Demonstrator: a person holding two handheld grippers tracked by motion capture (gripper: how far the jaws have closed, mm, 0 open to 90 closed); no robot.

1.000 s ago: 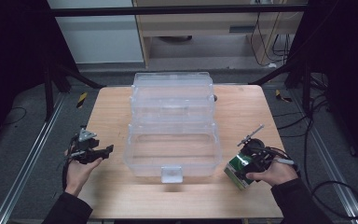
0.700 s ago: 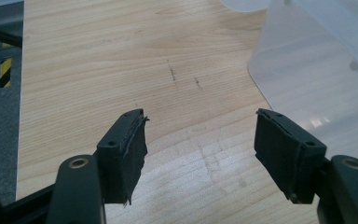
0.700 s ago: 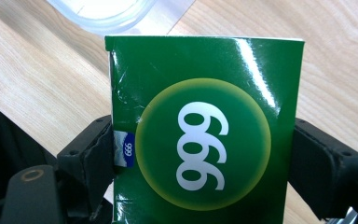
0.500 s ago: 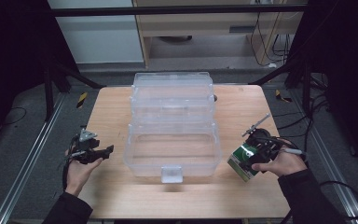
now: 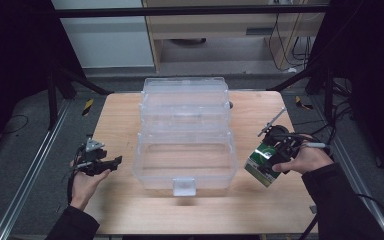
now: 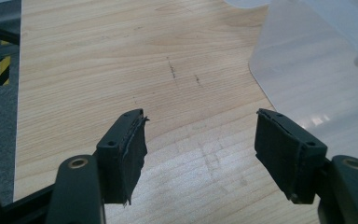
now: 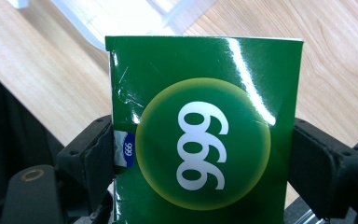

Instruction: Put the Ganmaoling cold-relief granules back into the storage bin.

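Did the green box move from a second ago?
Yes. The green box, in the right hand-held gripper, moved rightward, away from the clear bin.

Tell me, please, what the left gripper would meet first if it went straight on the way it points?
Probably the clear box: the open left gripper points at its near left wall.
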